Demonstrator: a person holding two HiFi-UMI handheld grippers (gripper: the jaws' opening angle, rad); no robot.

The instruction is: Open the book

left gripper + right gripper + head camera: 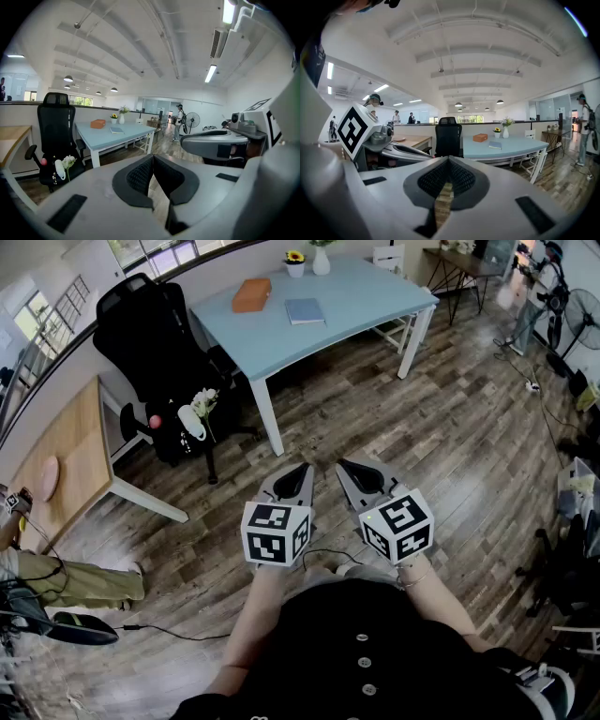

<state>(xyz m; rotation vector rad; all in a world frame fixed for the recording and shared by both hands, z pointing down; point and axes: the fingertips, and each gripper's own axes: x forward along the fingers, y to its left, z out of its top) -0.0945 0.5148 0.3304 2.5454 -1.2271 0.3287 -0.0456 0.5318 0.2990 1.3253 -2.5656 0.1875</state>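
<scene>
Distance decides the coming move: the closed slate-blue book (305,310) lies flat on the pale blue table (370,292), well ahead across the wooden floor. Left gripper (302,468) and right gripper (345,465) hold jaws pressed together, empty; neither looks clearly nearer

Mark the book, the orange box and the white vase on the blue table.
book (305,310), head view, middle of its blue cover.
orange box (251,294), head view, middle of its top face.
white vase (321,262), head view, its rounded body.
</scene>
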